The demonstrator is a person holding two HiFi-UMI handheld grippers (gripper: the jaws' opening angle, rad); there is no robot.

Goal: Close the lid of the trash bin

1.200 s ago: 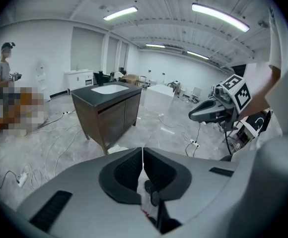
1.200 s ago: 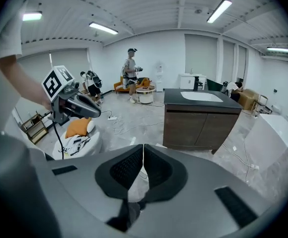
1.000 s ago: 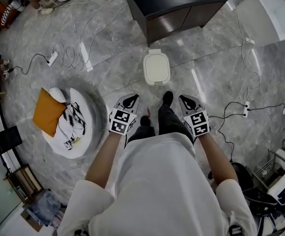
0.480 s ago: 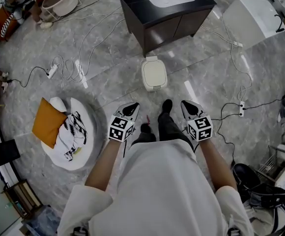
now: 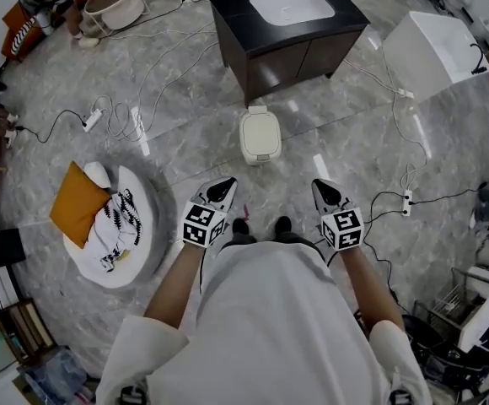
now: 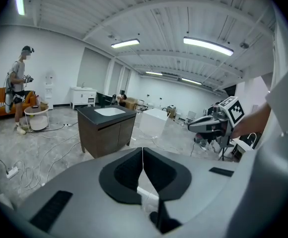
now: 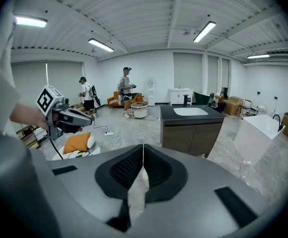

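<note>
trash bin (image 5: 260, 158), one, lid (image 5: 260, 133) down, one cabinet (image 5: 288, 36) near, left gripper (image 5: 225, 185), right gripper (image 5: 322, 186), both clenched empty

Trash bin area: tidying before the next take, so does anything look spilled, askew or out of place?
Nothing spilled. The trash bin stands upright, lid apparently down. Only loose cables sprawl across the floor, a tripping risk.

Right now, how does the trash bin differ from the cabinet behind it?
The trash bin is small and cream; the cabinet is much larger and dark. The trash bin's top is a shut lid; the cabinet's top holds a white basin. Both stand on the grey floor.
</note>
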